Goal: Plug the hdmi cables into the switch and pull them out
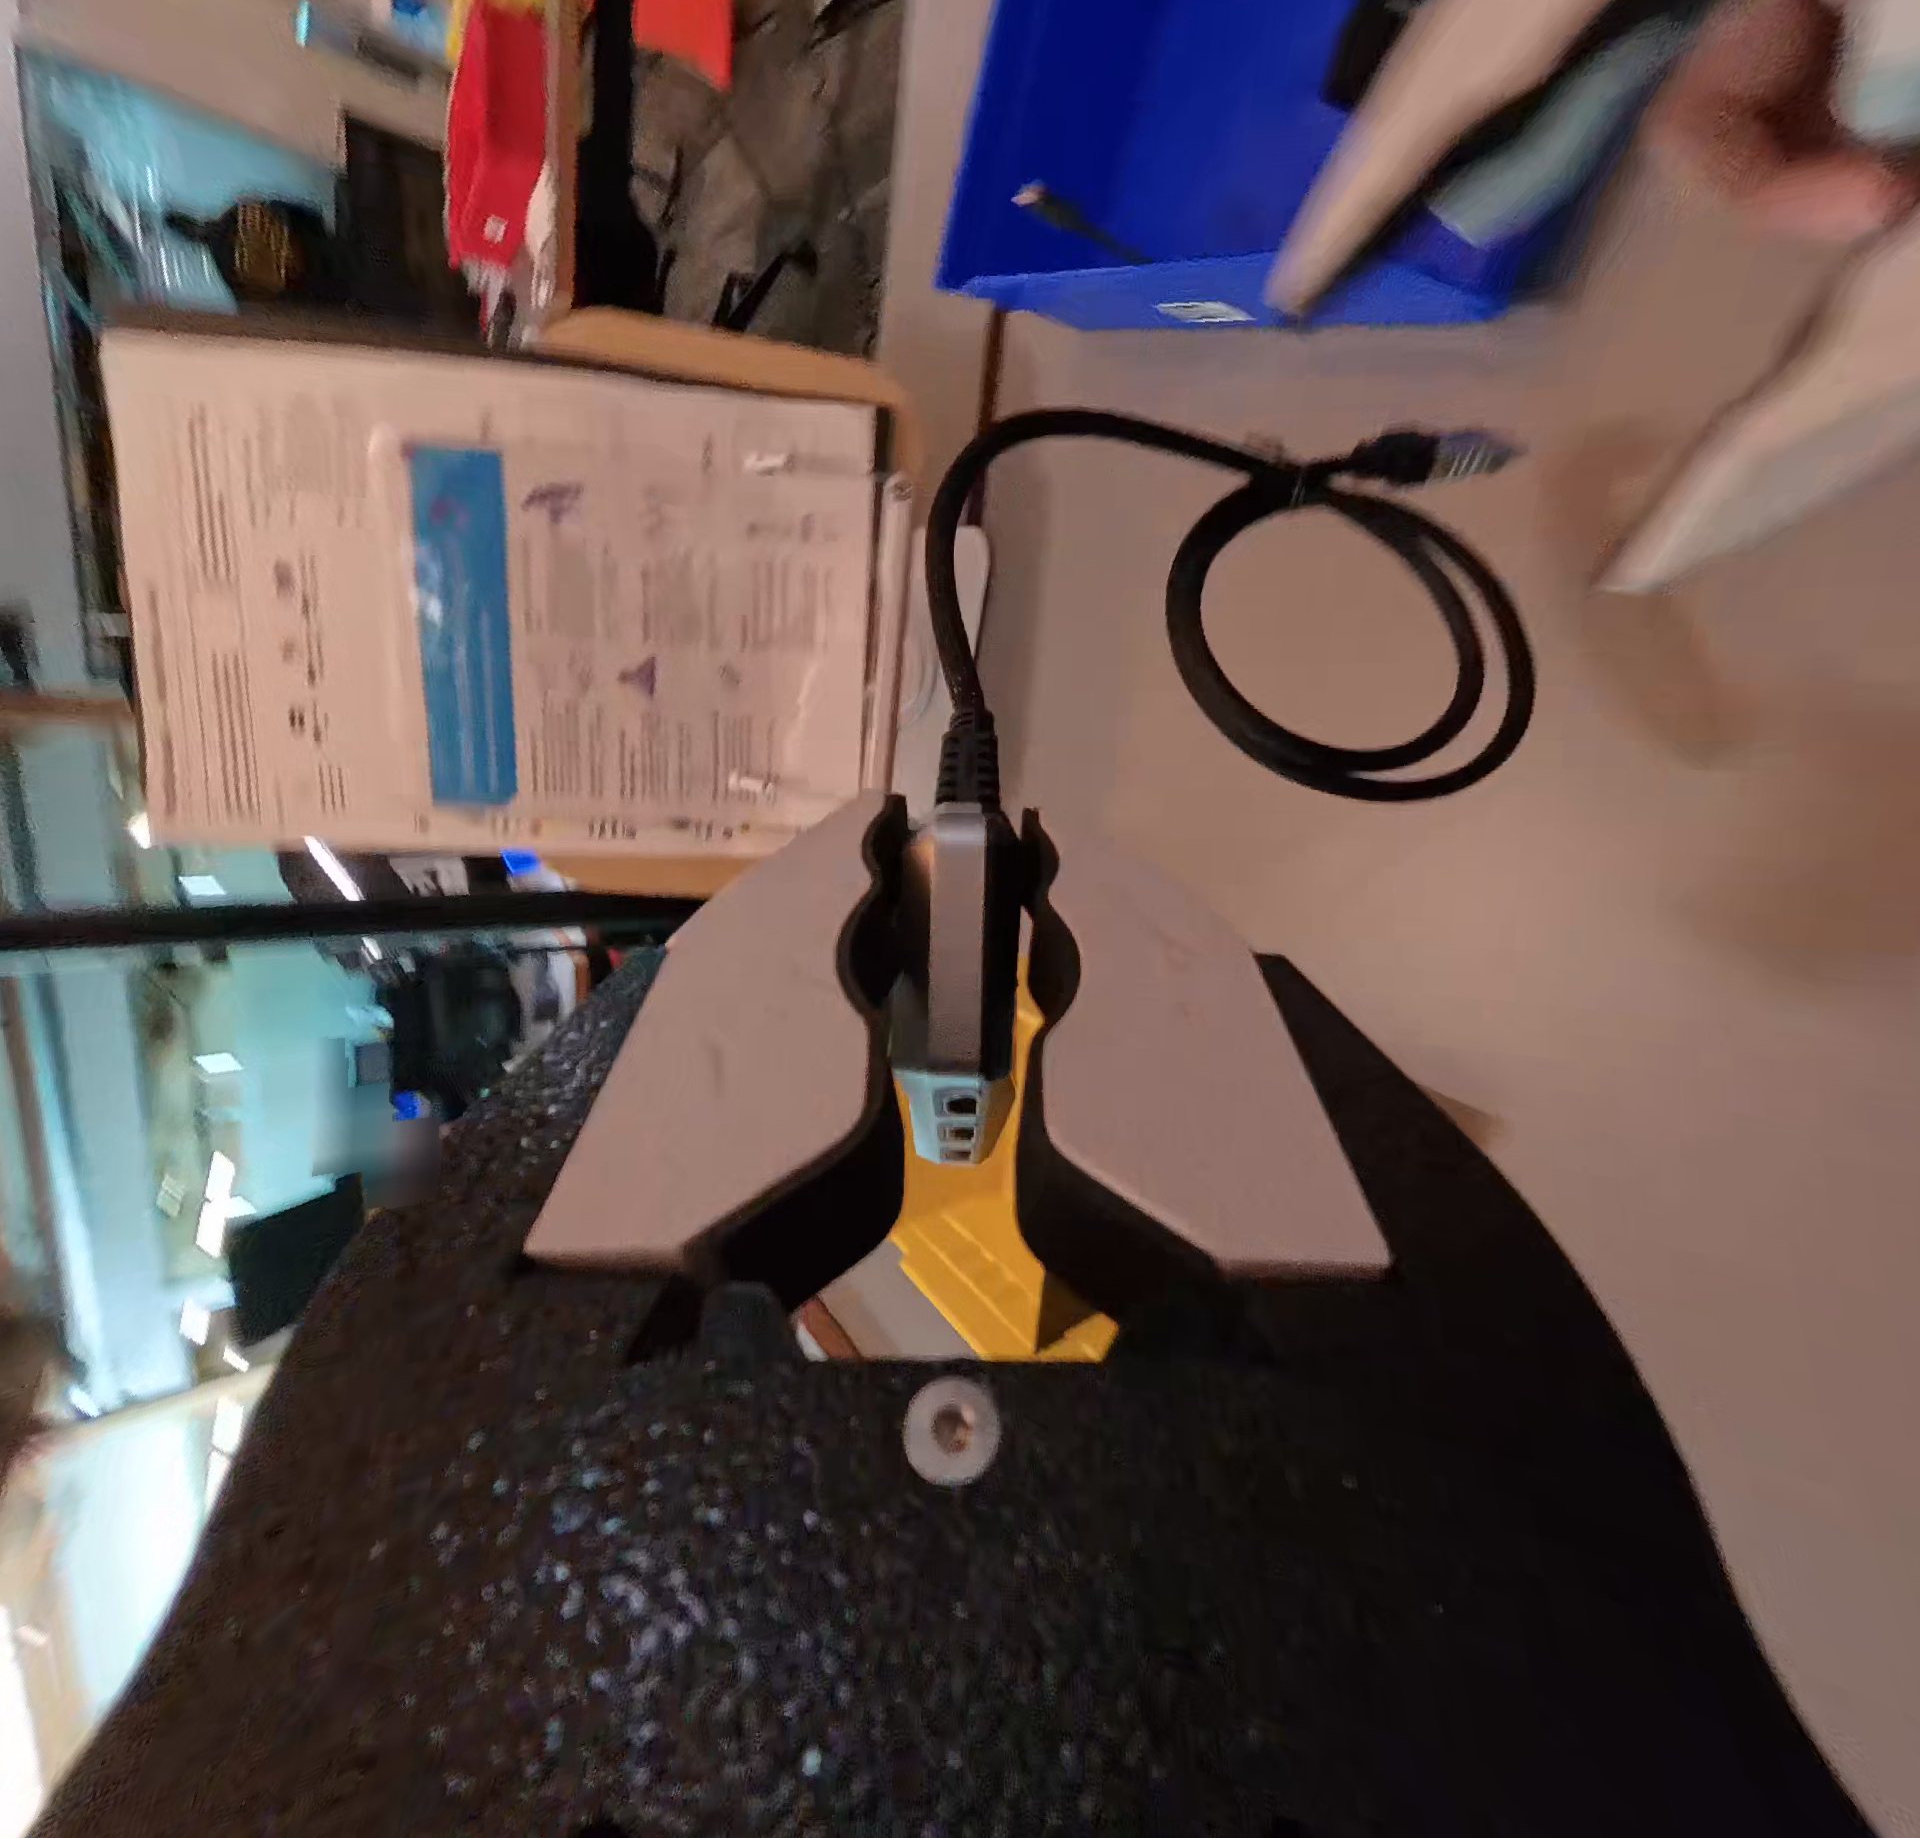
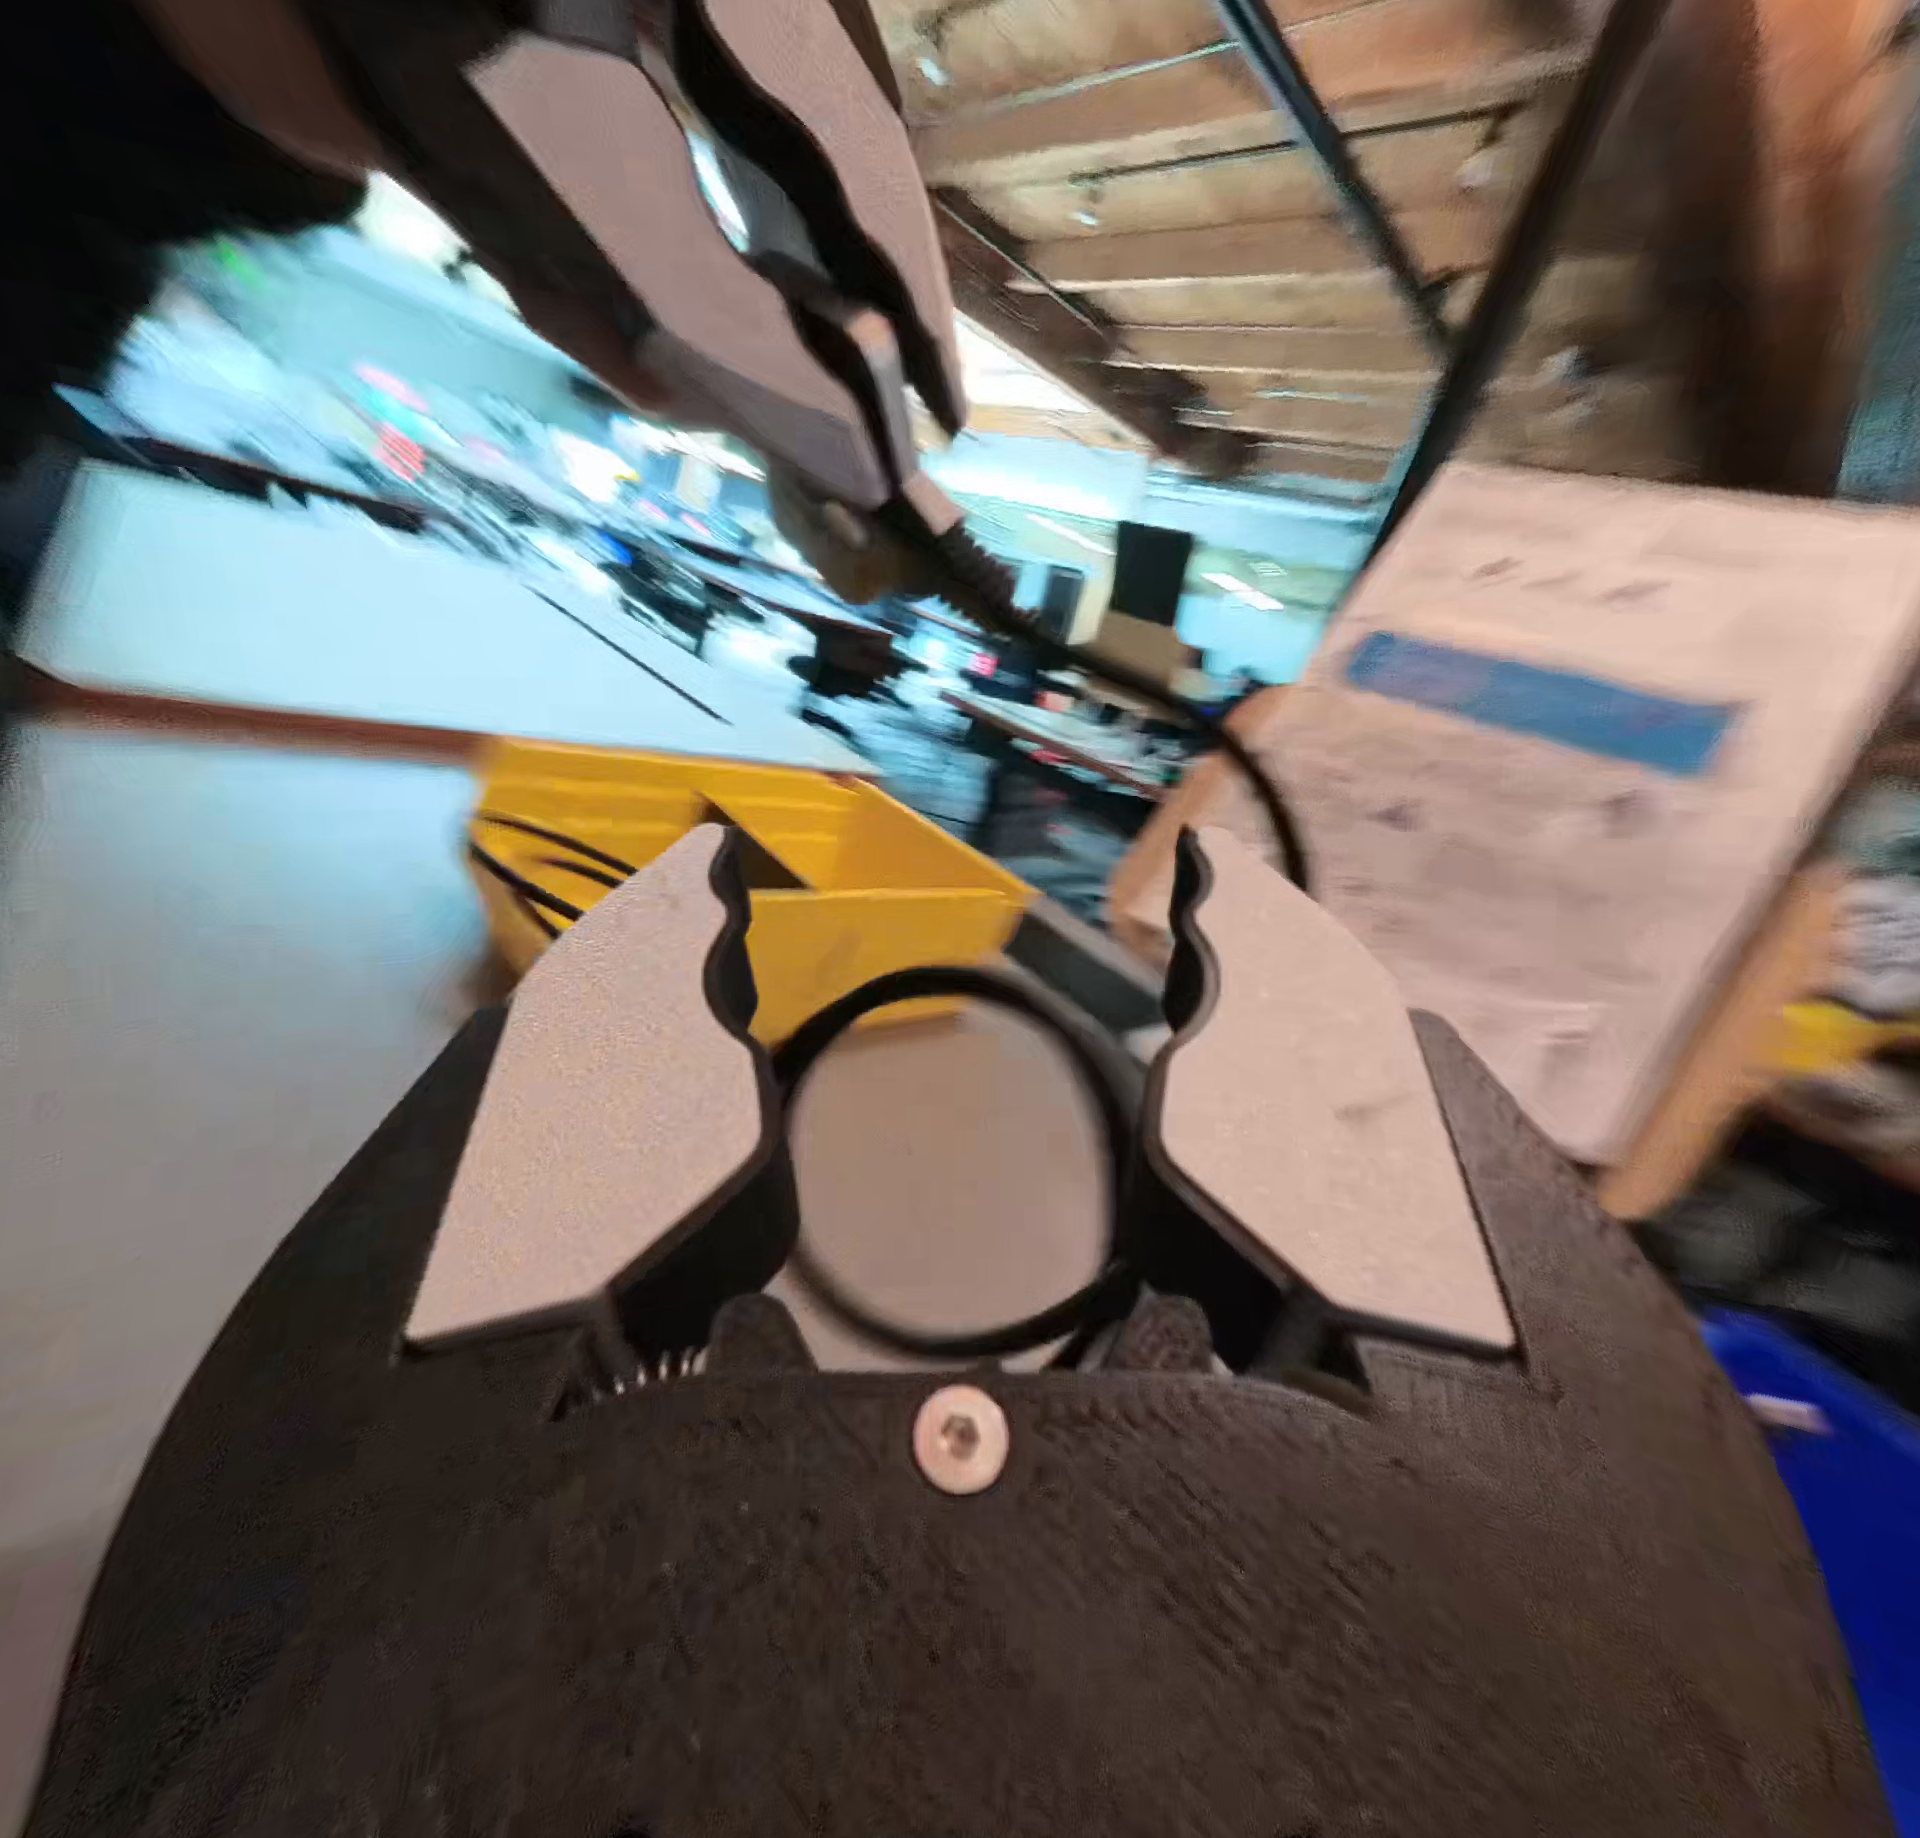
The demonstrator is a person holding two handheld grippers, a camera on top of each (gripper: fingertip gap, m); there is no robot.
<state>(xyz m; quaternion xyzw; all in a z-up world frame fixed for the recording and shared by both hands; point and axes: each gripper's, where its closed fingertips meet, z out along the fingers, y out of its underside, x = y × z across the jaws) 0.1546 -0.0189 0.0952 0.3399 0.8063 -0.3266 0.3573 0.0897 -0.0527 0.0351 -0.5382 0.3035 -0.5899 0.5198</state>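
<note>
So far my left gripper [image 1: 954, 967] only pinches the grey switch [image 1: 951, 957], its ports empty, while my right gripper [image 2: 956, 947] gapes wide and holds nothing, the coiled hdmi cable [image 1: 1351, 604] lying loose at two o'clock, every plugging left.

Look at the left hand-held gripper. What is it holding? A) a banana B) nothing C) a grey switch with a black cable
C: the left hand-held gripper is shut on the grey switch, and its black cable trails out ahead.
</note>
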